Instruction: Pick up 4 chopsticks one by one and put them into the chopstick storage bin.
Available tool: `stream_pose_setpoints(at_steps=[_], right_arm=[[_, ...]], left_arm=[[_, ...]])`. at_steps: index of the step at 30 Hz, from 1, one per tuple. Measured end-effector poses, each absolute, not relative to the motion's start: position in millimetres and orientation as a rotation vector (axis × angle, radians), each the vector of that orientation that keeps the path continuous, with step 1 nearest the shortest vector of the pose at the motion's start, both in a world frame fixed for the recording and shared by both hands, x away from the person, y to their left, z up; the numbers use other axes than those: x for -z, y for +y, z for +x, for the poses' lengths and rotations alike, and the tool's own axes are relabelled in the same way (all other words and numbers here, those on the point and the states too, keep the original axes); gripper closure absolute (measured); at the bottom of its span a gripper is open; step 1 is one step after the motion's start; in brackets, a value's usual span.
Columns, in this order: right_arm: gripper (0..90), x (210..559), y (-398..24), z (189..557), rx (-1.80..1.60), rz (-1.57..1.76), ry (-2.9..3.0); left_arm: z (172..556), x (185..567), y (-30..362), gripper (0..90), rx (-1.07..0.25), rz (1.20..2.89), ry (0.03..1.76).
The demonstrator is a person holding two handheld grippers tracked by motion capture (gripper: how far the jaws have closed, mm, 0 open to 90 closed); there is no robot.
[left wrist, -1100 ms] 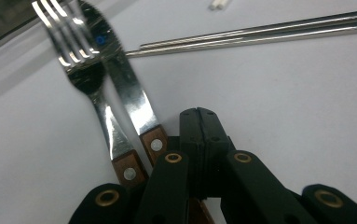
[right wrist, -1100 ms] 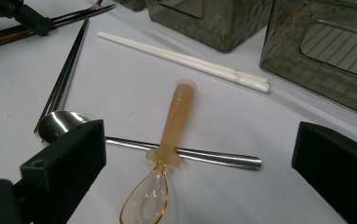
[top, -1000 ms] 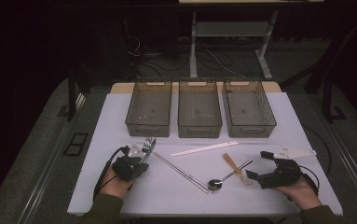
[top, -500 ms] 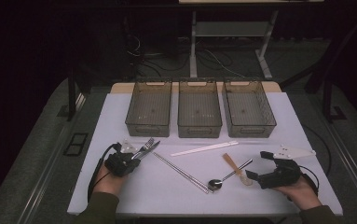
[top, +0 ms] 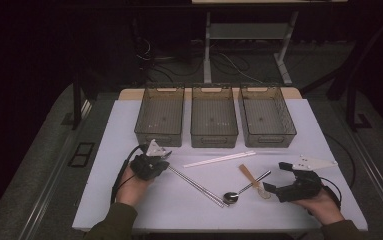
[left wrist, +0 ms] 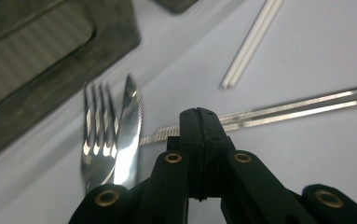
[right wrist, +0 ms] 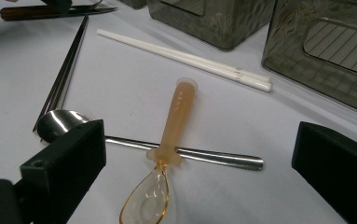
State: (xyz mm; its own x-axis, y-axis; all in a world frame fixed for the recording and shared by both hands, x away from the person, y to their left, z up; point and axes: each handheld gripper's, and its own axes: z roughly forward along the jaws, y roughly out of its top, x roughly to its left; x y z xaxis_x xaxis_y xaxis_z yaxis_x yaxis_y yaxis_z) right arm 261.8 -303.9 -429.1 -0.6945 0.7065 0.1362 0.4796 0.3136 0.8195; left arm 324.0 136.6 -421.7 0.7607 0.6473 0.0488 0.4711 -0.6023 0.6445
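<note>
A white desk [top: 129, 200] carries three smoky grey see-through plastic bins [top: 214, 117] in a row along its far side, all apparently bare, with loose cutlery spread in front of them. A person's left tongs [left wrist: 198, 114] are clenched, their black jaws pressed flat together with nothing between them. The right tongs [top: 271, 190] stand released near the desk's right front, jaws wide apart.

A pair of long steel chopsticks [left wrist: 306, 105] runs diagonally across the middle of the desk, and a pair of white plastic chopsticks [right wrist: 185, 58] lies nearer the bins. A polished steel spoon [right wrist: 59, 122] rests with its bowl by the steel chopsticks' near end. Across its handle, touching it, lies a translucent amber plastic spoon [right wrist: 176, 126], framed between the open right jaws but untouched. A steel fork [left wrist: 97, 135] and a serrated steel knife [left wrist: 129, 126] lie side by side just beside the shut left jaws, close to the leftmost bin.

The work appears to be sorting cutlery into the bins, with the pick-up not yet made. The right tongs would next need to lower and close on the amber handle, lifting it clear without dragging the steel spoon underneath. The left jaws must open before taking fork or knife.
</note>
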Motion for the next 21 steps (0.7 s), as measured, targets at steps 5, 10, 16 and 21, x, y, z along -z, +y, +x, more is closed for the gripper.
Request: stream_pose_setpoints(at_steps=[5, 10, 16, 21], right_arm=[[2.8, 429, -304, 262, -1.323, 1.081, 2.333], [2.8, 429, -306, 262, -1.329, 1.084, 2.33], [2.9, 429, -305, 262, -1.331, 1.082, 2.334], [2.8, 430, -305, 263, -1.329, 1.087, 2.334]], left_arm=[[341, 429, 124, 89.0, -0.371, 2.374, 0.824], [348, 436, 126, 89.0, -0.358, 2.399, 0.844], [345, 436, 129, 89.1, -0.341, 2.391, 0.867], [343, 436, 131, 89.1, -0.321, 2.395, 0.866]])
